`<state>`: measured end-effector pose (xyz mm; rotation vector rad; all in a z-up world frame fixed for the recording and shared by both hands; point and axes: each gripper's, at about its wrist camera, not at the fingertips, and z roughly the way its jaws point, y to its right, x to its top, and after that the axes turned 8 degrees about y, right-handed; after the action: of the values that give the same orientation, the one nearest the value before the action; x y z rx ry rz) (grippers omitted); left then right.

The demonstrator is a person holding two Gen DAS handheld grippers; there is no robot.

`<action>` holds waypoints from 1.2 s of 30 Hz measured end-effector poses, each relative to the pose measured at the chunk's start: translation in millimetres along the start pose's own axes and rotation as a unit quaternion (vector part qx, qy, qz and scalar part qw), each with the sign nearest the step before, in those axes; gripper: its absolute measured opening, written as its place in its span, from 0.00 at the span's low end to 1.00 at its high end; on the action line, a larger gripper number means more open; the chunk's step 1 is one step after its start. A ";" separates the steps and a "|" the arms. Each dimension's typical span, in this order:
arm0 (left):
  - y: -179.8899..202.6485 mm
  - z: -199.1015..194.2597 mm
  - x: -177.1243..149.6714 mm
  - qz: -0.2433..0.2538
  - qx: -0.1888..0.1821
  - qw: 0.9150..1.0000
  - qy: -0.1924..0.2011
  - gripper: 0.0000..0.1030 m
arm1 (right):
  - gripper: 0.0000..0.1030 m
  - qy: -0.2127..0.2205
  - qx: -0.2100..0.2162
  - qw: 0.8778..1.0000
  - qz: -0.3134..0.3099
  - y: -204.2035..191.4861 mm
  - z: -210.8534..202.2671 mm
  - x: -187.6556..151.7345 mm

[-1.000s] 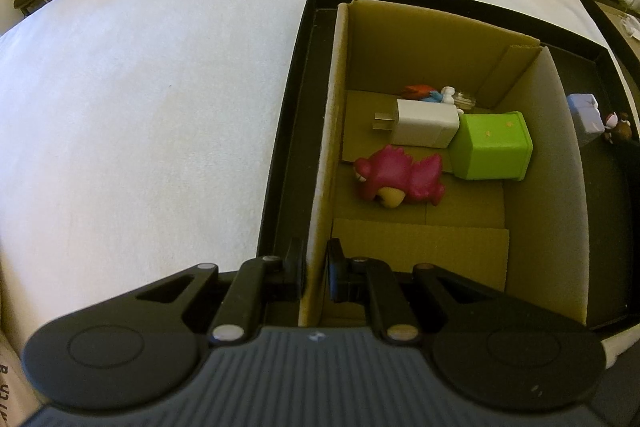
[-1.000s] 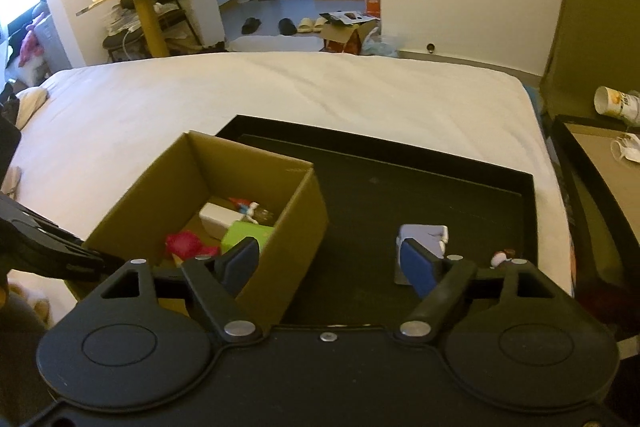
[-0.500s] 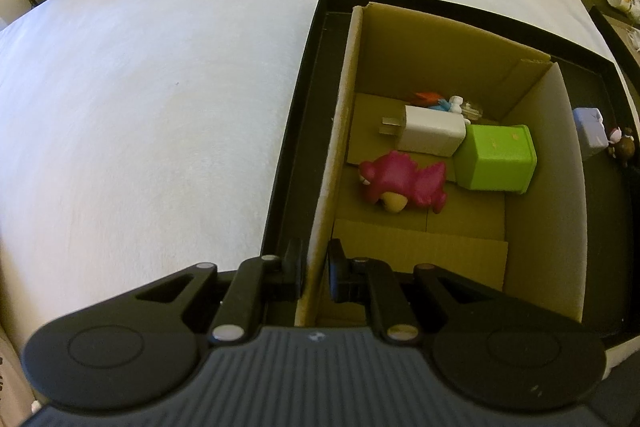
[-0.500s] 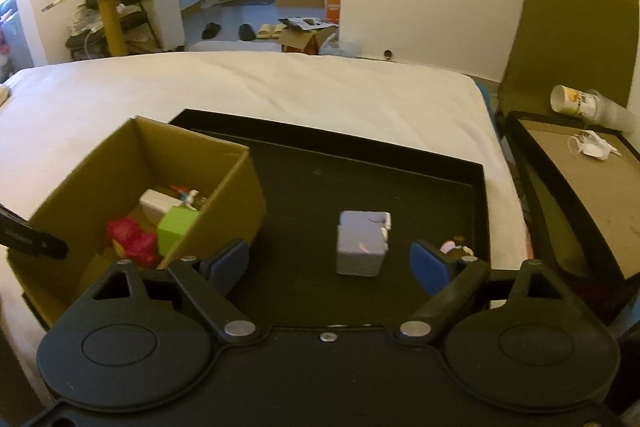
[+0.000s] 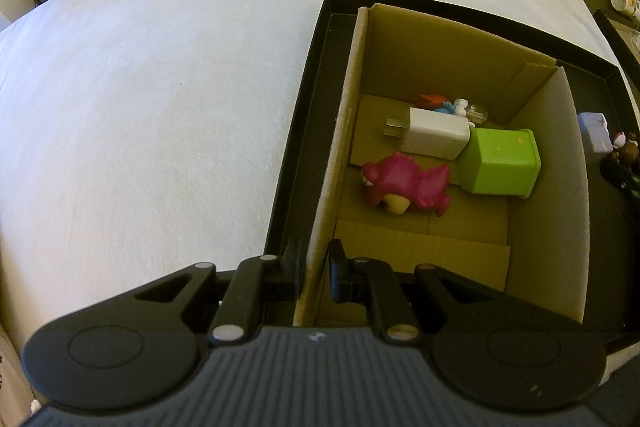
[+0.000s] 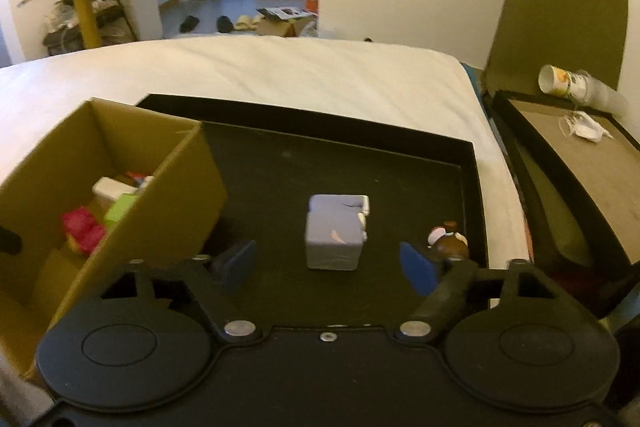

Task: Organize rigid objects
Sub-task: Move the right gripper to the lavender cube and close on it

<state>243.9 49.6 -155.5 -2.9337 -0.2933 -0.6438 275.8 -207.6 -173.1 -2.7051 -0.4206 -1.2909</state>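
Boxed: pink toy [image 5: 404, 185], green cube [image 5: 500, 163], white charger [image 5: 434, 137].
Left: grey cube [image 6: 335, 231]; brown figurine [image 6: 448, 241], perhaps.
Left tool [image 5: 314, 269]: clamped on carton wall [image 5: 320, 235].
Right tool [image 6: 328, 265]: apart, just narrowing, nothing between.

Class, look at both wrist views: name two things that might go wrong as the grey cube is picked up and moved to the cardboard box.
1. The right tongs stand open and have just been narrowing around the grey cube, not touching it yet. The small brown figure sits right beside the right-hand finger and may get knocked.
2. The left tongs pinch only the thin wall of the cardboard box; a bump could tilt it and shift the toys inside.
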 end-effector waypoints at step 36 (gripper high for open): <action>-0.1 -0.4 -0.1 0.000 0.000 1.000 0.000 0.12 | 0.39 -0.045 0.018 0.998 0.050 1.3 25.8 3.1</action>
<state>243.6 49.5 -155.2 -2.9341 -0.2936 -0.6441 297.2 -202.6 -186.9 -2.7241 -0.3085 -1.1278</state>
